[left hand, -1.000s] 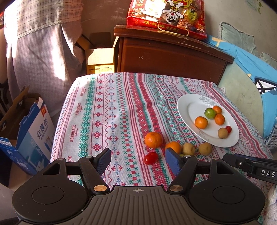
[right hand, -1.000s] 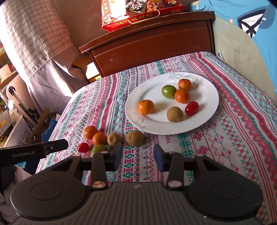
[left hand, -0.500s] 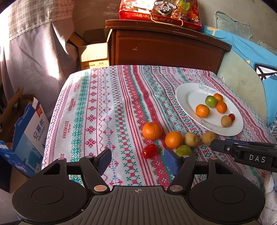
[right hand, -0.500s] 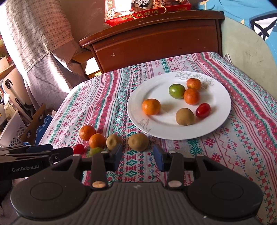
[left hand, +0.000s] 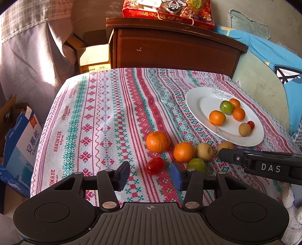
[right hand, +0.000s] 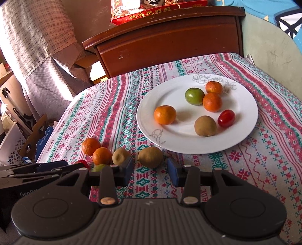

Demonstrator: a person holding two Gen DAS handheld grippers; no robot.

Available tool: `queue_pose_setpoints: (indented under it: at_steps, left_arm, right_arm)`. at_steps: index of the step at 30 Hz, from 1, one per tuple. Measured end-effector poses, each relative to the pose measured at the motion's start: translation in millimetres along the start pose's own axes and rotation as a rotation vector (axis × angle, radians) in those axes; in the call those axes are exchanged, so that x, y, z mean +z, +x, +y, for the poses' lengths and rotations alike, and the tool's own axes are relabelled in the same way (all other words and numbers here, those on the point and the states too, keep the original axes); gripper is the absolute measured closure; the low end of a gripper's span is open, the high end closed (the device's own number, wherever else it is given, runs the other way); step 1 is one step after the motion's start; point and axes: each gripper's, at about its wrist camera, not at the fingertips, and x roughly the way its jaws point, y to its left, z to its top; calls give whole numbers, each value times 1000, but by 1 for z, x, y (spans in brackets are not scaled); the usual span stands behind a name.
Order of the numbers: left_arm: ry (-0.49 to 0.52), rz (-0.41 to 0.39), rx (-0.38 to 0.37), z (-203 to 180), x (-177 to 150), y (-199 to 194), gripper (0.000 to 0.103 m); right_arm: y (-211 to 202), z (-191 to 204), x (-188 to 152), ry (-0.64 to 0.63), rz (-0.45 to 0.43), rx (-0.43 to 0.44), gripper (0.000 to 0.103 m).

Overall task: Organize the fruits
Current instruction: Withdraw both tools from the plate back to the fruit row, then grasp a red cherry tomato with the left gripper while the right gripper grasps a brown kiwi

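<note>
On the patterned tablecloth lie a red cherry tomato (left hand: 155, 165), two oranges (left hand: 157, 141) (left hand: 183, 151), a green fruit (left hand: 196, 164) and two brown kiwis (left hand: 204, 151) (right hand: 150, 157). A white plate (left hand: 192, 105) (right hand: 143, 120) at the right holds several fruits. My left gripper (left hand: 150, 176) hovers just behind the tomato, which sits at the mouth of its gap. Its jaws are closing, and the pads are not touching the tomato. My right gripper (right hand: 150, 170) is open with the nearer kiwi just ahead of its tips, untouched.
A dark wooden cabinet (left hand: 175, 47) stands behind the table with a red snack bag (left hand: 168, 9) on top. A cardboard box (left hand: 94, 56) and a blue carton (left hand: 20, 150) sit off the left edge. A blue cushion (left hand: 273, 62) lies to the right.
The left gripper's jaws have narrowed and it has sunk toward the tomato. The right gripper has drawn closer to the kiwi. The fruits have not moved.
</note>
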Motion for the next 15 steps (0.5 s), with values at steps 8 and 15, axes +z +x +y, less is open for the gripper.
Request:
queue_pose_setpoints:
  at_steps: [8,15]
  left_arm:
    - [19,-1,-27,-6,-2,7,69]
    - [30,-5,-35,-8,-2,10,83]
  right_arm:
    - [3,2,0,-11,-9,-13,69]
    - [3,1,1,-10,-12,-14,73]
